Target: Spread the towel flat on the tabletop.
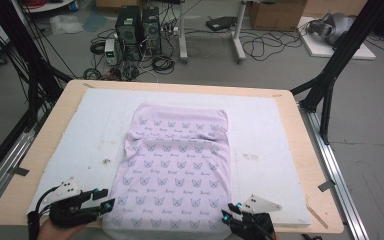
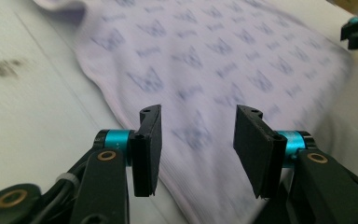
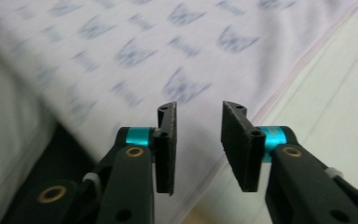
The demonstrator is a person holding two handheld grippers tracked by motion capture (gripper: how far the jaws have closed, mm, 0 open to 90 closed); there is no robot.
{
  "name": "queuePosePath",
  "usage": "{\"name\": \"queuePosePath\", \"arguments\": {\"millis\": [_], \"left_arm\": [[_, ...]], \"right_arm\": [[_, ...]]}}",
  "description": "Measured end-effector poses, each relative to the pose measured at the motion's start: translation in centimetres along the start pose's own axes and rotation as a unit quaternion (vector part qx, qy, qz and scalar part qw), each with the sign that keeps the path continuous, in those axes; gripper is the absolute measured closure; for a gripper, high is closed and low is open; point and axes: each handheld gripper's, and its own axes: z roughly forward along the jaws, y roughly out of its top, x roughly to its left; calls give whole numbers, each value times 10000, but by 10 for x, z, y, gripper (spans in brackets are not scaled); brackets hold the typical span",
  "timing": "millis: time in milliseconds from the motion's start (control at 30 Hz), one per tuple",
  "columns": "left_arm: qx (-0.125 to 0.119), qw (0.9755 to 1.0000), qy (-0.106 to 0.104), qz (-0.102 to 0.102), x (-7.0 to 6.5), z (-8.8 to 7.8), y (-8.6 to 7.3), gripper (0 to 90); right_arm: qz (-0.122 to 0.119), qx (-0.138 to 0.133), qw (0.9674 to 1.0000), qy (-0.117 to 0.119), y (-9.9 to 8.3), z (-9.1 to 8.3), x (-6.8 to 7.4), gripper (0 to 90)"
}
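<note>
1. cloth (image 1: 176,170), pale lilac with a butterfly print, lies flat on the white pad (image 1: 260,130) in the middle of the surface (image 1: 300,145); its near edge reaches the pad's near edge
2. left gripper (image 1: 108,204) sits at the near left, just beside the cloth's near left corner, its tips pointing right toward the cloth
3. in the left gripper view its jaws stand apart with a gap, nothing between them; the cloth's edge lies blurred beyond and below
4. right gripper (image 1: 227,214) sits at the near right, at the cloth's near right corner
5. in the right gripper view its jaws stand apart with a narrower gap, holding nothing; the cloth's hem runs just past them
6. whether either gripper touches the cloth, cannot tell
</note>
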Motion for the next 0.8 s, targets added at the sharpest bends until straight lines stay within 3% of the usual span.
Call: {"name": "queuePosePath", "arguments": {"millis": [100, 233, 367, 433, 500, 533, 600, 800], "left_arm": [[-1, 9996, 257, -110, 12, 17, 8, 521], [-10, 9986, 490, -180, 25, 33, 16, 527], [233, 9982, 538, -154, 27, 46, 15, 540], [336, 9973, 659, -27, 24, 49, 15, 562], [339, 9958, 848, 29, 22, 49, 14, 651], [368, 9955, 867, 81, 20, 49, 14, 744], [396, 9957, 819, 188, 18, 49, 13, 865], [563, 9969, 546, 107, 13, 36, 8, 878]], "right_arm": [[-72, 12, 9994, -325, 12, 15, -4, 617], [3, -39, 9982, -594, 24, 31, -14, 601], [105, 67, 9979, -643, 27, 43, -21, 613], [163, 55, 9979, -622, 27, 43, -23, 653], [212, 72, 9979, -607, 27, 42, -23, 737], [189, 55, 9980, -597, 27, 41, -24, 815], [243, 73, 9983, -523, 26, 40, -24, 858], [221, 114, 9989, -402, 20, 31, -21, 871]]}}
